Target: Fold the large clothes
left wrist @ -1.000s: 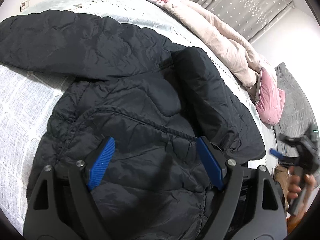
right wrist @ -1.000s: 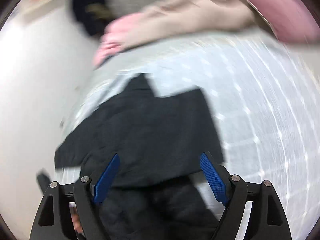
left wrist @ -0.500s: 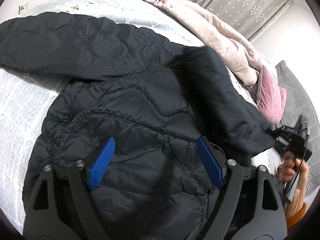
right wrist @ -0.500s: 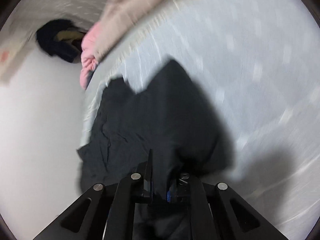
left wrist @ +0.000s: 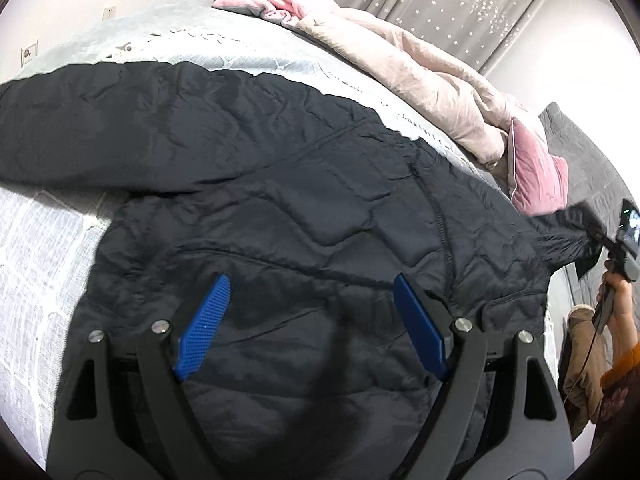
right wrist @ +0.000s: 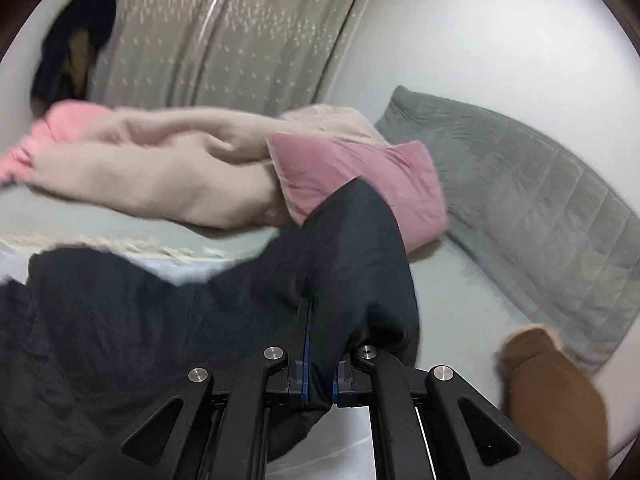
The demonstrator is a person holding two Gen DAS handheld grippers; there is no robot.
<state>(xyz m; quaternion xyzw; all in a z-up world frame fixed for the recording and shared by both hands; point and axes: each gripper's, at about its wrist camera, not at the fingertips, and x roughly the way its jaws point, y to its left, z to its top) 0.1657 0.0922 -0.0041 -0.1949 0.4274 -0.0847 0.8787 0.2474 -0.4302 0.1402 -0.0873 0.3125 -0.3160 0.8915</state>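
A black quilted jacket point(left wrist: 320, 200) lies spread on the bed, one sleeve stretched out to the left. My left gripper point(left wrist: 311, 280) hovers open over the jacket's lower body with nothing between its blue pads. The other sleeve point(right wrist: 360, 260) is drawn out to the right and lifted off the bed. My right gripper point(right wrist: 320, 344) is shut on the end of that sleeve, and the fabric bulges over its right finger. In the left wrist view the right gripper point(left wrist: 596, 240) shows at the far right edge, gripped by a hand point(left wrist: 616, 292).
A beige duvet point(left wrist: 420, 72) and a pink pillow point(left wrist: 536, 172) lie along the bed's far side. A grey quilted cover point(right wrist: 540, 200) stands behind the pillow. The pale bedspread point(left wrist: 36, 260) shows left of the jacket. A brown object point(right wrist: 552, 392) sits low at the right.
The right gripper went from open to shut on the sleeve that lay folded over the jacket's body. It pulled that sleeve out to the right. The left gripper stayed open over the jacket.
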